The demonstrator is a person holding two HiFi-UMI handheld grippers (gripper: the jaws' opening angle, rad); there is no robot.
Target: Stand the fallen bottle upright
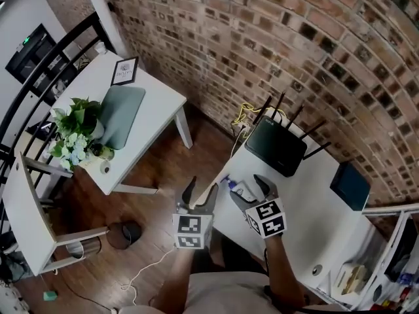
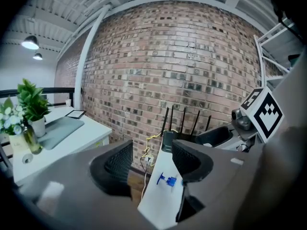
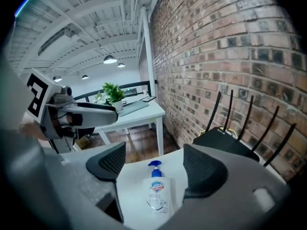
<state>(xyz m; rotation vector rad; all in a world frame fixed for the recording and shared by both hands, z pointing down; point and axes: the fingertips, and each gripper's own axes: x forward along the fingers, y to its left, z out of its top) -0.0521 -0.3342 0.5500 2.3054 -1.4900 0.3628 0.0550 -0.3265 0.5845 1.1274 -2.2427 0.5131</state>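
The bottle [image 3: 157, 195] lies on its side by the table's [image 1: 308, 221] near left corner, pump pointing far. The right gripper [image 1: 251, 190] frames it, jaws apart. The left gripper [image 1: 200, 198] gapes empty. A nudge from a jaw could roll it off the edge.

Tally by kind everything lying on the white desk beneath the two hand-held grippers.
White plastic pump bottle with blue nozzle, lying flat: 1
Black router with upright antennas: 1
Dark teal rectangular slab: 1
Small round grey disc: 1
Total: 4
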